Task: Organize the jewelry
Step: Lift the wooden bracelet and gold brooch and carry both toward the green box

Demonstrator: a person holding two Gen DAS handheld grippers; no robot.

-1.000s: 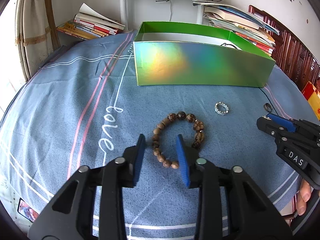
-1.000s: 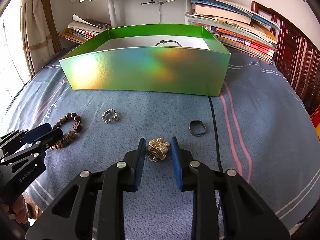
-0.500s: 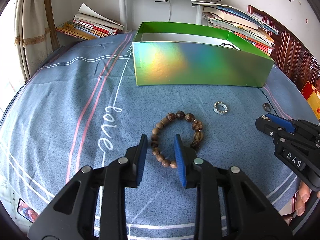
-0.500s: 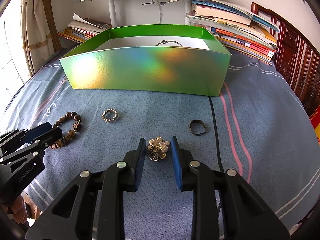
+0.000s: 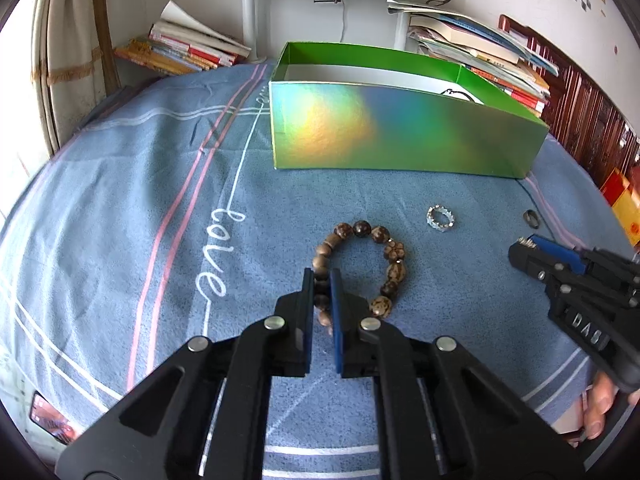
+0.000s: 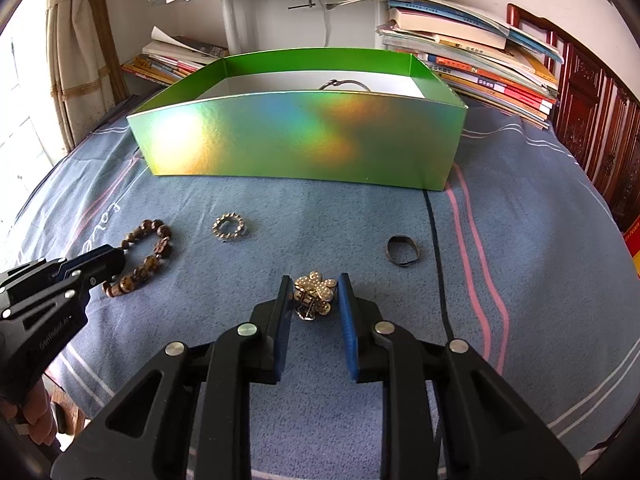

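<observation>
A brown bead bracelet (image 5: 374, 256) lies on the blue bedsheet; it also shows in the right wrist view (image 6: 148, 258). My left gripper (image 5: 321, 280) is shut on the bracelet's near left side. My right gripper (image 6: 312, 294) is open, its jaws on either side of a gold flower brooch (image 6: 314, 294) without touching it. A small silver ring (image 5: 440, 219) (image 6: 229, 227) and a dark ring (image 6: 403, 251) (image 5: 532, 218) lie on the sheet. The green holographic box (image 6: 304, 146) (image 5: 400, 132) stands behind, with a thin bangle (image 6: 344, 84) inside.
Stacks of books (image 6: 472, 56) lie behind the box to the right, and more books (image 5: 180, 50) to the left. A white stand (image 5: 252, 4) rises behind. A dark wooden cabinet (image 6: 600, 120) is on the right. A curtain (image 5: 68, 60) hangs on the left.
My left gripper has closed on the bracelet's left side. My right gripper has stayed open around the brooch.
</observation>
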